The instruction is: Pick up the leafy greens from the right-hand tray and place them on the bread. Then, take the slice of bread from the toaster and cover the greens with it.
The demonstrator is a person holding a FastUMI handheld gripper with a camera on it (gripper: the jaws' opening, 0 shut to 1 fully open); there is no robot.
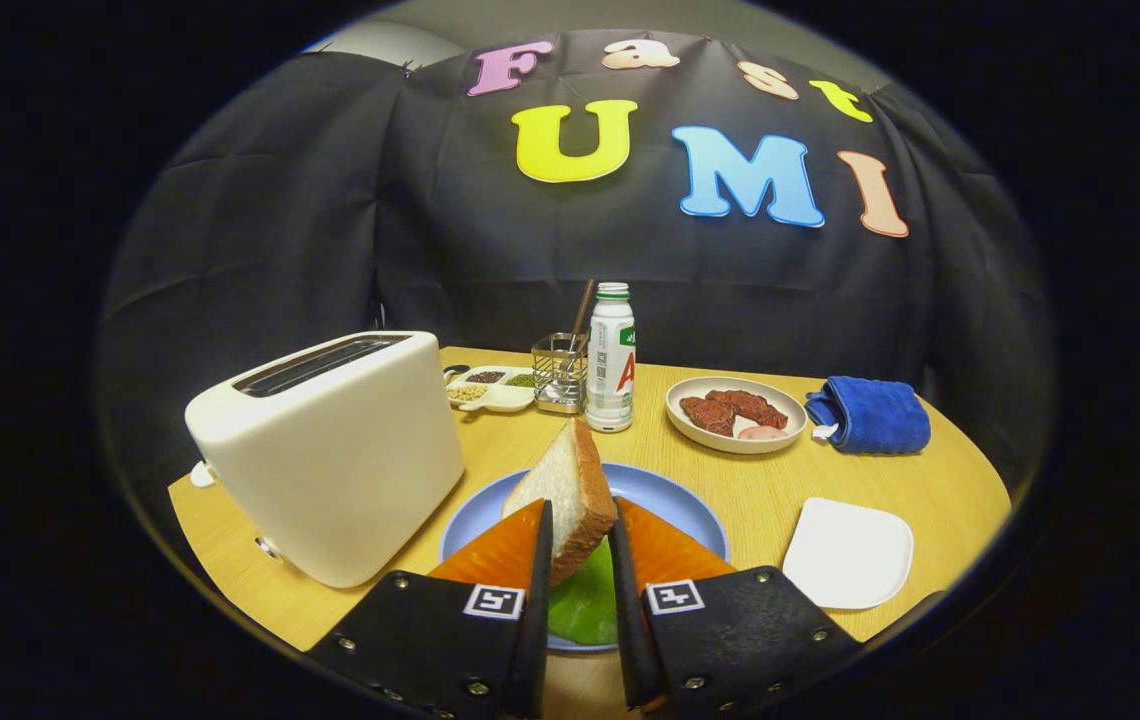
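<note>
Wooden table (750, 495) — bearing toaster (330, 450), blue plate (670, 505), bottle (612, 360), meat dish (735, 413), white tray (848, 553), blue cloth (872, 415).

tool (580, 560) | two textured plates, screw-studded | square fiducial marker on each | fingers taper forward

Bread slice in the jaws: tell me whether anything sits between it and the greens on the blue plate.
Nothing visible does. The gripper is shut on the bread slice, held tilted directly over the greens on the blue plate. The toaster stands off to one side.
</note>
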